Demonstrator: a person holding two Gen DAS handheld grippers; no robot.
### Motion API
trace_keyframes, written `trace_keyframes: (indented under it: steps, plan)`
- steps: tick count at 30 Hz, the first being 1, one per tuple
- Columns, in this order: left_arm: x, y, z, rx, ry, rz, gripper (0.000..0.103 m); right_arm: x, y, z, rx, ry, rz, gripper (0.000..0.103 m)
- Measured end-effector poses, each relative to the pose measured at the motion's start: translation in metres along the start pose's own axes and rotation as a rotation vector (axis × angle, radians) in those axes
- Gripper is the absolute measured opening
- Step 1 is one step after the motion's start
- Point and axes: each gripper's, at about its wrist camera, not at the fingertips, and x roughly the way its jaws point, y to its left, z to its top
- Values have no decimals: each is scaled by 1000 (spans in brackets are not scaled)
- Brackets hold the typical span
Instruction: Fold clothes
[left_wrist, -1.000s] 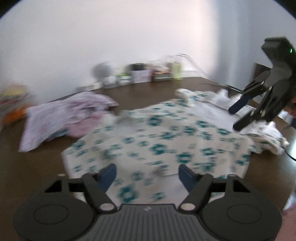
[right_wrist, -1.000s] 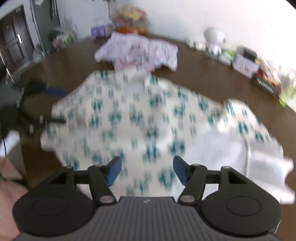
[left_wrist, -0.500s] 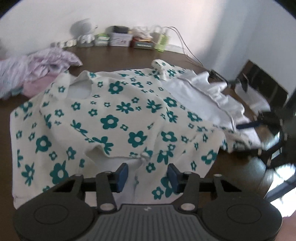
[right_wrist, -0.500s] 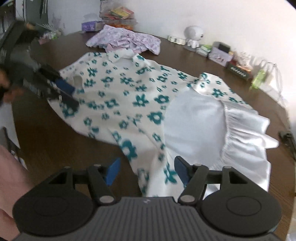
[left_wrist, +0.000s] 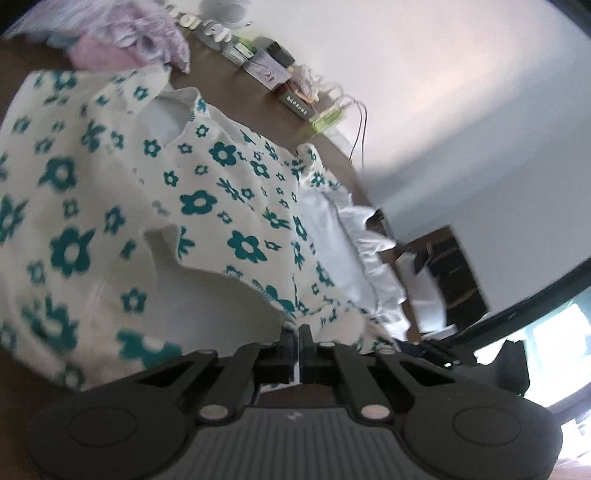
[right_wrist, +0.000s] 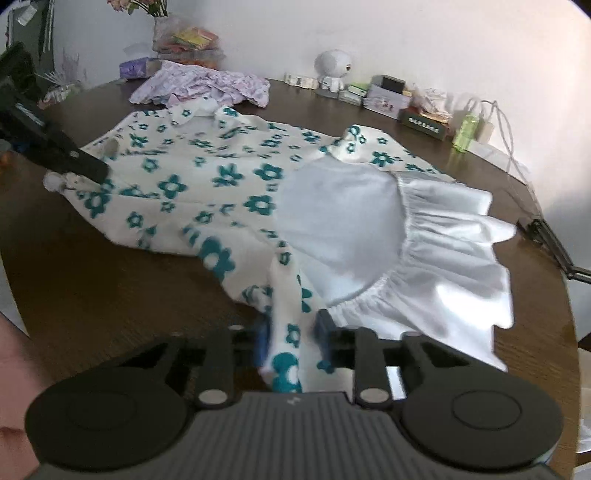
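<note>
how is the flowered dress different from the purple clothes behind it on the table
The flowered dress is white with teal flowers and a plain white ruffled part; the purple clothes are pale lilac with a fine print. The dress lies spread out across the table; the purple clothes sit crumpled in a heap. The left gripper and right gripper each pinch the dress; nothing touches the purple clothes. Both are unfolded.

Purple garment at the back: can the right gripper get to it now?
Probably not yet: the right gripper has a fold of the floral dress between its fingers, and that dress lies spread between it and the purple garment.
</note>
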Motion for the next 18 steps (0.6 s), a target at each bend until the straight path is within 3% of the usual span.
trace_keyframes:
  steps: [2, 4, 5, 7, 9, 12, 14, 16, 18]
  plan:
    - [-5, 7, -3, -49, -13, -32, 2, -3, -3, -1, -7, 3, -2, 20]
    - [-5, 11, -3, -60, -19, -22, 12, -7, -4, -2, -7, 0, -9, 22]
    - [-5, 11, -2, -49, -23, -14, 17, -9, -4, -2, -6, -4, -17, 31]
    - [-5, 8, -1, -16, -29, 8, 39, -14, -2, -3, -8, -18, -32, 48]
    - [-2, 0, 1, 67, -26, 64, 45, -18, 4, -2, -26, -44, -13, 49]
    - [7, -18, 0, 242, -6, 139, 43, -19, 17, 4, -67, -76, 23, 50]
    - [13, -25, 0, 311, 28, 168, 36, -15, 29, 10, -112, -87, 32, 50]
    - [18, -31, 0, 364, 64, 192, 5, -8, 40, 17, -161, -85, 39, 50]
    - [22, -31, 0, 363, 82, 187, 2, 0, 47, 22, -204, -72, 60, 49]
